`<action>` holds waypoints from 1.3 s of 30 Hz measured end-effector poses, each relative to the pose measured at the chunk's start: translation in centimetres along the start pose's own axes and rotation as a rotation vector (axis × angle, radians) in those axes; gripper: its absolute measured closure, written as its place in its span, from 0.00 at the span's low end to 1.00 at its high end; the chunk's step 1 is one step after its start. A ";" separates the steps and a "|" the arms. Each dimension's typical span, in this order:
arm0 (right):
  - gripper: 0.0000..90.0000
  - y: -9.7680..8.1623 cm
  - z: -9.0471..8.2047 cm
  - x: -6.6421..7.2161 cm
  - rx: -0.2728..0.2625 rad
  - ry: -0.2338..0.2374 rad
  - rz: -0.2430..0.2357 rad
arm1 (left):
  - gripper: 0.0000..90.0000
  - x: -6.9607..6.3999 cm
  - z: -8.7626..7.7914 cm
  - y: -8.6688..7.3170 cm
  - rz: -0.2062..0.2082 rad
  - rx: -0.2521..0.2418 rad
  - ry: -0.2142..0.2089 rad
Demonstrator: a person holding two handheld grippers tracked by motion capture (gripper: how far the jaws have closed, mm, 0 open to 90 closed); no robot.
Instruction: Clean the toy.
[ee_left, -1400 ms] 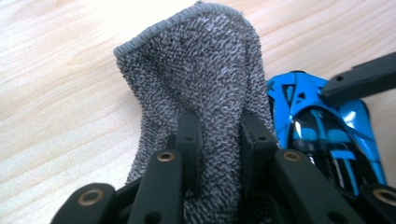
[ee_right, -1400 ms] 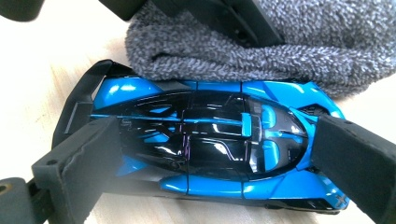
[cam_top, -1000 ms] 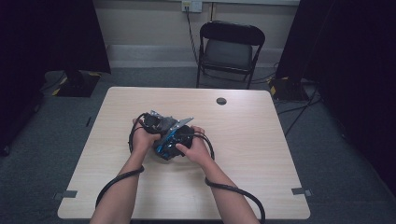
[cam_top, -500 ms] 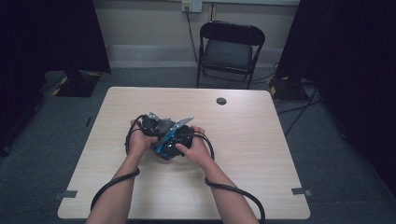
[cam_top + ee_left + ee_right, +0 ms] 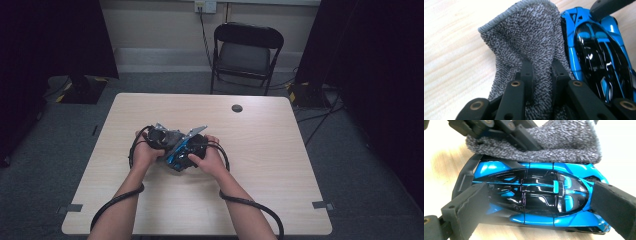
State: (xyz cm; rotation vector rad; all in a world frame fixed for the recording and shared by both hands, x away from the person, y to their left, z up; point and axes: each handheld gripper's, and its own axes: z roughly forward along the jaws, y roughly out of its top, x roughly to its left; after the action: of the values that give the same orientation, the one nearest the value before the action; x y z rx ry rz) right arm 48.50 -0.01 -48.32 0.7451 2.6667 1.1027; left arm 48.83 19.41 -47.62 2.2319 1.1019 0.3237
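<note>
A glossy blue and black toy car [image 5: 536, 187] lies on the light wooden table [image 5: 280, 150]. My right gripper [image 5: 541, 202] is shut on it, one pad at each end of the car. My left gripper [image 5: 542, 68] is shut on a bunched grey knitted cloth [image 5: 529, 32], which touches the car's [image 5: 596, 55] long side. In the right gripper view, the cloth [image 5: 564, 145] lies along the far side of the car with the left gripper's fingers [image 5: 506, 132] in it. From above, both hands meet around the car [image 5: 176, 156] at the table's middle.
A small black round disc [image 5: 237, 108] sits near the table's far edge. A black folding chair [image 5: 245, 50] stands behind the table. Black cables [image 5: 250, 205] loop from the grippers over the near edge.
</note>
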 end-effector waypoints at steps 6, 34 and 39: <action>0.01 0.0 0.0 0.0 0.005 -0.002 0.000 | 0.84 0.0 -0.5 -0.6 -0.001 0.003 -0.005; 0.01 0.0 0.0 0.0 0.006 -0.003 -0.003 | 0.84 -0.5 -2.8 -3.7 -0.022 -0.014 0.000; 0.01 0.1 0.0 0.0 0.007 -0.003 -0.002 | 0.84 -0.8 -3.3 -4.1 -0.016 -0.007 0.001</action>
State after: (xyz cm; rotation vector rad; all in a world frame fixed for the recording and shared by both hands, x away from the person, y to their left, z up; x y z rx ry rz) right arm 48.52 0.01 -48.27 0.7441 2.6694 1.0922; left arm 44.21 22.10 -47.58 2.2160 1.1175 0.3213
